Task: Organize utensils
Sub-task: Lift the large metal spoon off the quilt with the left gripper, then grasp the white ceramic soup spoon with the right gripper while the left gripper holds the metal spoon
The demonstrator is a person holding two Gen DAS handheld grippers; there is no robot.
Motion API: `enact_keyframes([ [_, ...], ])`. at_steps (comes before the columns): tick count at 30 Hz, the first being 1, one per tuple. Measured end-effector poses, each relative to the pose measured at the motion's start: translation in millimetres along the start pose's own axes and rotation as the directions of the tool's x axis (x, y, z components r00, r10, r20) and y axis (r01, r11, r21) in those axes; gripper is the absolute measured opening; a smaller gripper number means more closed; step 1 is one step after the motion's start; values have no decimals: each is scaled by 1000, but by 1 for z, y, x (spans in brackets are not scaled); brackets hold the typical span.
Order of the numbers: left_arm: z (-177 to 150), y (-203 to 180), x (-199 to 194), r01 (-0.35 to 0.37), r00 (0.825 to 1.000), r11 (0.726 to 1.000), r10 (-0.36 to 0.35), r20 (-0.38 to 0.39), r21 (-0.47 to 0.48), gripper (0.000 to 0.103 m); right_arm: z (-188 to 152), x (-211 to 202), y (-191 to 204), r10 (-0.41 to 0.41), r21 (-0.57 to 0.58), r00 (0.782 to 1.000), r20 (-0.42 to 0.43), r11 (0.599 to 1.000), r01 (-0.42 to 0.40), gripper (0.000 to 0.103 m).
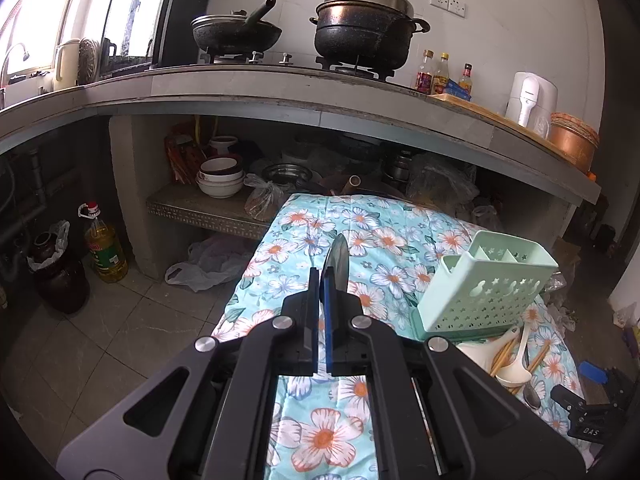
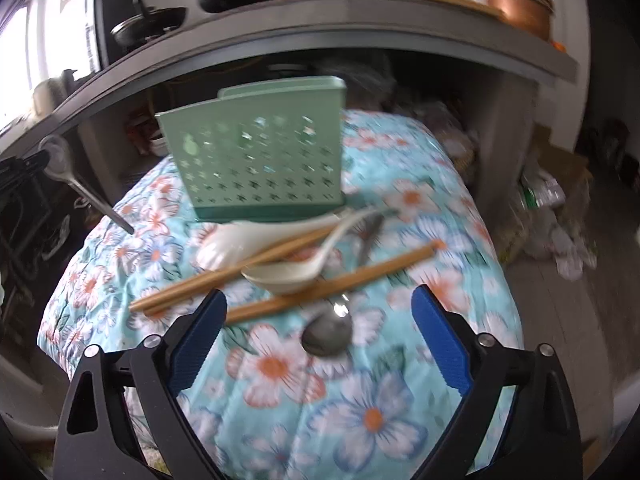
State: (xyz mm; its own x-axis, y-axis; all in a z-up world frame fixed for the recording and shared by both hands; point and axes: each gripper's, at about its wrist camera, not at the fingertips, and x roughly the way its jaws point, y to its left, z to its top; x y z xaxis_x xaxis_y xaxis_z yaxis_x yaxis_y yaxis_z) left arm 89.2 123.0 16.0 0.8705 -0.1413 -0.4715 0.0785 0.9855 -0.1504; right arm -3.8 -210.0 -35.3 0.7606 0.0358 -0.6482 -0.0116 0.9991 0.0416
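Left gripper [image 1: 329,276] clamped on a metal spoon [image 1: 338,256], held edge-on above the floral cloth [image 1: 320,436]; the right wrist view shows the same spoon with bowl at the fingers and handle hanging down-right. Right gripper [image 2: 316,332] wide apart, holding nothing, hovering over the pile. The green perforated utensil holder [image 1: 486,284] stands on the cloth just right of the left gripper, compartments up. Still loose in front of the holder: two white ceramic spoons [image 2: 280,272], wooden chopsticks [image 2: 240,276], another metal spoon [image 2: 328,334]. Likely step: drop the held spoon into the holder. Do it well: swing right, line up above one compartment, handle down, release only when the tip is inside. Right view is blurry.
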Motion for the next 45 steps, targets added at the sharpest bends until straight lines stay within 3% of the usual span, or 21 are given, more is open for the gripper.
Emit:
enact_keyframes([
  [4, 4, 8, 5, -4, 1000, 1000, 4, 2, -11, 1, 21, 24, 32, 48, -97, 999, -8, 994, -49, 79],
  [9, 6, 17, 13, -2, 1000, 1000, 1, -3, -21, 1, 26, 54, 82, 55, -272, 996, -67, 960, -72, 71],
  [14, 6, 23, 24, 8, 1000, 1000, -8, -19, -23, 1, 15, 85, 124, -40, -456, 993, -115, 890, -17, 71],
  [20, 8, 28, 41, 18, 999, 999, -20, -41, -26, 1, 10, 107, 149, -149, -556, 980, -132, 830, 51, 71],
  [28, 11, 31, 56, 32, 998, 999, -34, -59, -27, 1, 4, 106, 172, -349, -690, 937, 21, 673, 266, 68],
  [35, 11, 31, 63, 38, 997, 999, -40, -69, -26, 1, 3, 111, 165, -392, -709, 919, 39, 637, 302, 60],
  [39, 11, 31, 65, 38, 997, 999, -40, -69, -27, 1, 8, 113, 164, -359, -709, 933, -27, 665, 235, 60],
  [45, 10, 33, 68, 37, 996, 999, -40, -74, -35, 1, 0, 119, 166, -385, -739, 922, -45, 634, 228, 60],
])
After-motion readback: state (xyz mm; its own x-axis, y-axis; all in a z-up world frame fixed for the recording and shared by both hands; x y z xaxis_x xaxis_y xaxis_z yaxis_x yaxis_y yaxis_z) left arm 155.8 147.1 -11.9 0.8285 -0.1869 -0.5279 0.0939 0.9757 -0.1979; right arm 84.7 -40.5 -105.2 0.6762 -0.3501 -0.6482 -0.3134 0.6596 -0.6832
